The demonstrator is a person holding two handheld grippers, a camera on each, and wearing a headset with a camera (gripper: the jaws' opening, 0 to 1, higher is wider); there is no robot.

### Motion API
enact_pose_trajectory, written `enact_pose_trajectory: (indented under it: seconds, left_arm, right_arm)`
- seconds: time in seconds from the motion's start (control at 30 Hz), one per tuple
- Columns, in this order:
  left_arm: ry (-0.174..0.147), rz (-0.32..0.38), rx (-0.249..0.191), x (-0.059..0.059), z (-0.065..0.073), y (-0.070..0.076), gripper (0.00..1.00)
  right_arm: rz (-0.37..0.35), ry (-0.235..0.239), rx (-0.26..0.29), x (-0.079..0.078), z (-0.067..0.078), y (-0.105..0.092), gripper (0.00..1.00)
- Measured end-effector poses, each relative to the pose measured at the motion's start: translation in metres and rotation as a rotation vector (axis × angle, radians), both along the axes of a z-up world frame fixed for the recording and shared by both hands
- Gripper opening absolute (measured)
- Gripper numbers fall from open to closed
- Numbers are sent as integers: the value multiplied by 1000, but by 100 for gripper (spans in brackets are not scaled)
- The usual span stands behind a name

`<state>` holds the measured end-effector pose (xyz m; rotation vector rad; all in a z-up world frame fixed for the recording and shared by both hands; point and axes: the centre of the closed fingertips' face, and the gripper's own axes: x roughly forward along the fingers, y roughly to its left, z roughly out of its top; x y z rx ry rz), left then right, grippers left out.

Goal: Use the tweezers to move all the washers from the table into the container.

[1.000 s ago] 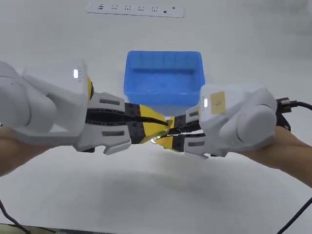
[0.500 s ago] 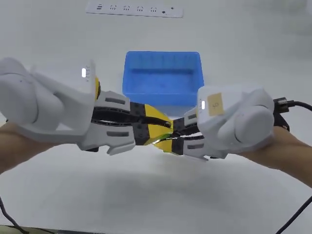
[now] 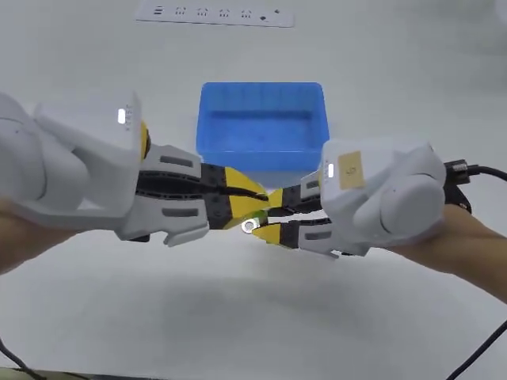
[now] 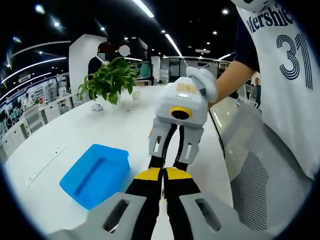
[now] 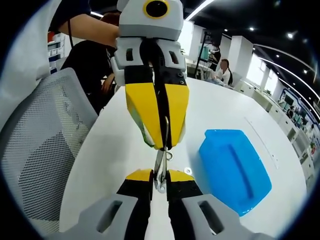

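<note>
**A:** Where are the tweezers?

**B:** Right in the middle; both my grippers meet there, tip to tip. In the right gripper view the thin metal tweezers (image 5: 161, 167) run from 6 o'clock up to 12.

**A:** Who has them?

**B:** The right gripper (image 5: 159, 176) is pinching the near end; its yellow tips are pressed onto the metal. The left gripper (image 4: 162, 174) has its jaws pressed together too. In the right gripper view the tweezers go into the seam between those jaws, so I say it pinches the far end.

**A:** And the washers?

**B:** One washer (image 3: 249, 226) lies on the table (image 3: 253, 317). In the head view it sits at 7 o'clock from where the tips meet, just beside them; I cannot tell if the tweezers touch it. A second washer (image 5: 187, 171) lies near the first, at 4 o'clock from it in the right gripper view; it is flat on the table too.

**A:** Where is the box?

**B:** The blue box (image 3: 261, 162) is at 12 o'clock from the tips in the head view; it is near, but nothing touches it. A white power strip (image 3: 214, 14) lies past it, also at 12 o'clock, by the far edge.
</note>
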<state>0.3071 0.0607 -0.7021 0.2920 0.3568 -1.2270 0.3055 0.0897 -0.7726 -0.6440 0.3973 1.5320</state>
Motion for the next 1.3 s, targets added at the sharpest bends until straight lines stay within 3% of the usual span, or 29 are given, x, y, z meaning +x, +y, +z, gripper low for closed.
enact_pose_trajectory:
  seconds: [0.4, 1.07, 1.3]
  left_arm:
    - [6, -8, 26, 3, -8, -1, 5]
    - [-6, -12, 46, 1, -9, -1, 5]
    - [6, -7, 53, 1, -9, -1, 5]
  right_arm:
    - [-16, 27, 1, 3, -8, -2, 11]
    - [-14, 29, 11, 3, -9, 0, 12]
    - [-26, 66, 10, 4, -11, 0, 12]
